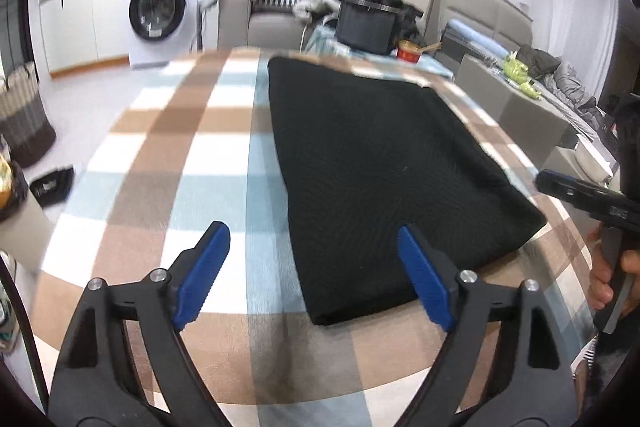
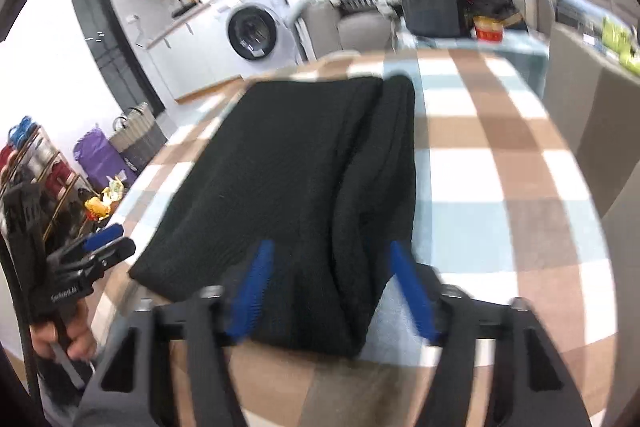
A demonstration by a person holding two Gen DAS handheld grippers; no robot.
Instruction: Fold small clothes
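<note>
My left gripper hangs with its blue pads spread wide and nothing between them, over the checked cloth on the bench, just off the near left corner of the black knit garment. My right gripper is spread just as wide above the garment's near edge, its pads clear of the fabric as far as the blur lets me judge.

The garment lies flat as a long folded rectangle in the middle of the bench, running away from me; the right wrist view shows a thicker doubled band along its right side.

I judge it soft, light and limp, a textured knit that should sag wherever it is unsupported and cling a little to the cloth beneath. For a next fold I would pinch all layers at the two near corners, one per gripper, so the stack lifts together rather than peeling apart.
</note>
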